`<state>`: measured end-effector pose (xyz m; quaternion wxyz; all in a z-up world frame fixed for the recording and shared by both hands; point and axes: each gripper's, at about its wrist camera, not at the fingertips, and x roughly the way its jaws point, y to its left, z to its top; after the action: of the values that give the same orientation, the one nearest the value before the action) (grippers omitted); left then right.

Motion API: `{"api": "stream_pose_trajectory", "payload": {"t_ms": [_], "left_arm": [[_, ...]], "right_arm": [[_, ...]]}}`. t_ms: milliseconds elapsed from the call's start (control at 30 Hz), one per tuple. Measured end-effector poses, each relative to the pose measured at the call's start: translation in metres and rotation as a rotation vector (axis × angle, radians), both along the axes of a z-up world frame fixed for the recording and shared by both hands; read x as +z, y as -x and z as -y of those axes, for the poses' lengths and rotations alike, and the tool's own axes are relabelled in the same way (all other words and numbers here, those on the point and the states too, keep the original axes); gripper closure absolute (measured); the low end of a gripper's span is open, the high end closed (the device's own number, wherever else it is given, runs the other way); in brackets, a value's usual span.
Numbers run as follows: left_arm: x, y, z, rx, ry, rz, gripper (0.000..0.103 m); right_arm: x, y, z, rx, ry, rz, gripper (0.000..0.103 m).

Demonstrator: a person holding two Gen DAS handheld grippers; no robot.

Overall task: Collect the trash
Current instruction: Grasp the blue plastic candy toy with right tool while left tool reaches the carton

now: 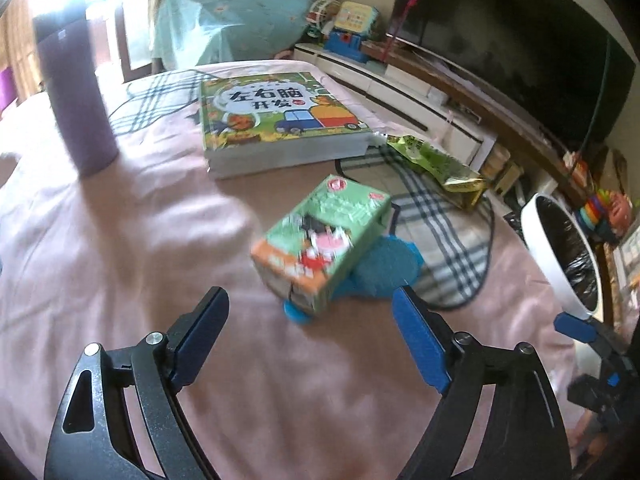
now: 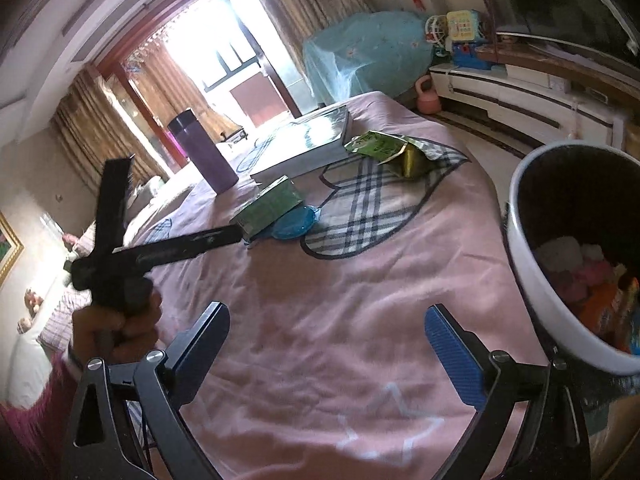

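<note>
My left gripper (image 1: 310, 312) has its jaws wide apart, hanging just above the pink bedspread (image 1: 120, 240) with nothing between them. Just ahead lies a green carton (image 1: 320, 240), blurred, tilted across a blue lid (image 1: 384, 272) that shows beneath it. Beyond it a thick book (image 1: 280, 120) lies flat, and beside the book's near corner a crumpled green wrapper (image 1: 436, 164) rests on the plaid patch. A purple flask (image 1: 78, 96) stands upright to the far left.

My right gripper (image 2: 326, 340) is also spread open and empty, low over the bedspread. Close on its right stands the white bin (image 2: 536, 280), lined in black, with trash already inside. From this side I see the left gripper reaching toward the carton (image 2: 268, 208).
</note>
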<state>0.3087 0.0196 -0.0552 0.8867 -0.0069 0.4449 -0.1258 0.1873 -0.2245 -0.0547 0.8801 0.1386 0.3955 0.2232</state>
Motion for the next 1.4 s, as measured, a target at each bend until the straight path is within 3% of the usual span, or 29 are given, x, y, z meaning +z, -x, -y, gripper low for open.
{"api": "stream_pose_trajectory", "payload": {"t_ms": [200, 267, 367, 633, 867, 900, 933, 967, 1067, 1100, 1400], "left_arm": [[-0.006, -0.023, -0.001, -0.017, -0.001, 0.028, 0.018], [-0.009, -0.026, -0.002, -0.031, 0.016, 0.032, 0.041], [-0.009, -0.021, -0.006, -0.044, 0.035, 0.027, 0.043], [0.004, 0.050, -0.057, 0.043, 0.103, 0.003, 0.047], [-0.005, 0.106, -0.081, 0.113, 0.126, -0.012, 0.047], [-0.008, 0.110, -0.082, 0.113, 0.127, -0.016, 0.047], [-0.010, 0.113, -0.081, 0.111, 0.129, -0.021, 0.047], [-0.012, 0.115, -0.081, 0.109, 0.129, -0.021, 0.047], [-0.013, 0.119, -0.080, 0.100, 0.142, -0.019, 0.047], [-0.013, 0.120, -0.079, 0.096, 0.154, -0.020, 0.047], [-0.016, 0.134, -0.035, 0.035, 0.195, -0.033, 0.048]], "right_arm": [[-0.003, -0.019, -0.014, 0.036, 0.041, -0.017, 0.004], [-0.004, -0.025, -0.019, 0.043, 0.058, -0.021, 0.004], [-0.003, -0.037, -0.027, 0.056, 0.087, -0.008, 0.004], [-0.004, -0.081, -0.081, 0.238, 0.219, 0.056, 0.004], [-0.019, -0.111, -0.141, 0.406, 0.425, 0.094, 0.007], [-0.023, -0.114, -0.148, 0.415, 0.463, 0.087, 0.009], [-0.027, -0.115, -0.151, 0.414, 0.479, 0.072, 0.023], [-0.031, -0.117, -0.151, 0.403, 0.493, 0.047, 0.047], [-0.033, -0.109, -0.139, 0.333, 0.468, 0.015, 0.081], [-0.033, -0.103, -0.130, 0.295, 0.448, -0.004, 0.086], [-0.031, -0.017, -0.044, 0.068, 0.157, -0.184, 0.089]]}}
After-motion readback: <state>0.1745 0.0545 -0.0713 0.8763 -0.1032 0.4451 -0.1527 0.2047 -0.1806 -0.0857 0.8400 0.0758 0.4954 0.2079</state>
